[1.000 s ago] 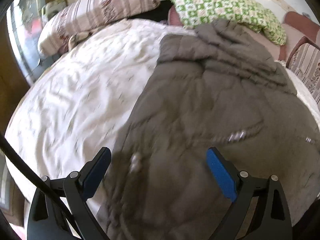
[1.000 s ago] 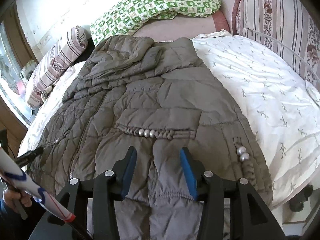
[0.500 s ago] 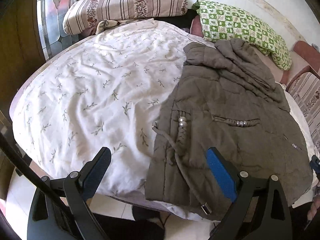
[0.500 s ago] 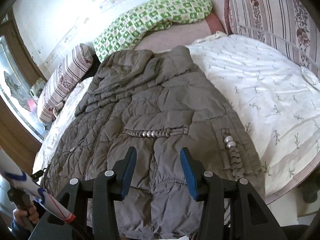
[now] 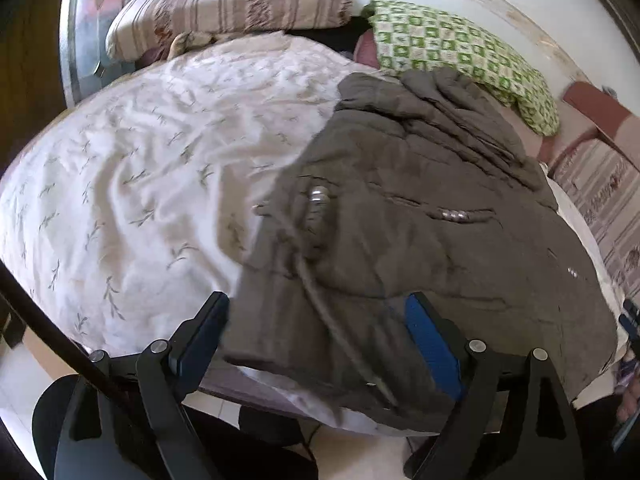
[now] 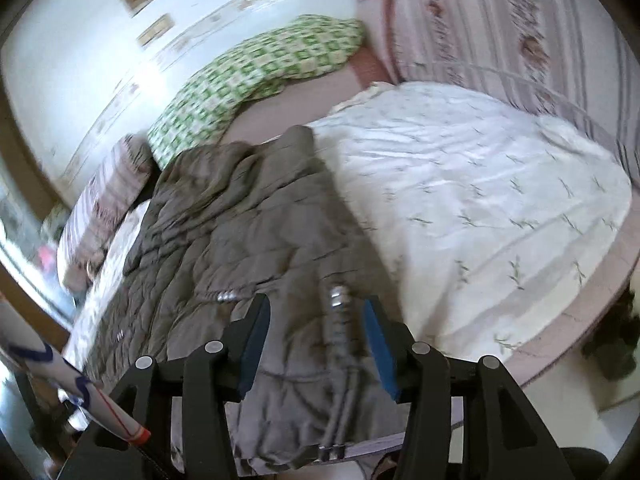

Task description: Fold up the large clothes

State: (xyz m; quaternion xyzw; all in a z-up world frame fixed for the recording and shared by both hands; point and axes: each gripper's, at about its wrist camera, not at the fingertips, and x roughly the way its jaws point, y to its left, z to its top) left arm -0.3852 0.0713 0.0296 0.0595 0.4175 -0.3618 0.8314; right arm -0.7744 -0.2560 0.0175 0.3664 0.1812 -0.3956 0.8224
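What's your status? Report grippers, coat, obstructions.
Left gripper open, right gripper open, both empty over the hem. Grey padded coat flat on the bed sheet, unfolded. Nothing on the coat.

A bed (image 5: 120, 184) with a white leaf-print sheet (image 6: 480, 200) fills the room, a striped pillow (image 5: 232, 4) and a green checked pillow (image 5: 460, 52) at its head. Behind them runs a white wall (image 6: 80, 40); daylight enters through a window (image 5: 80, 32) at the left, above a pale floor (image 5: 24, 368).
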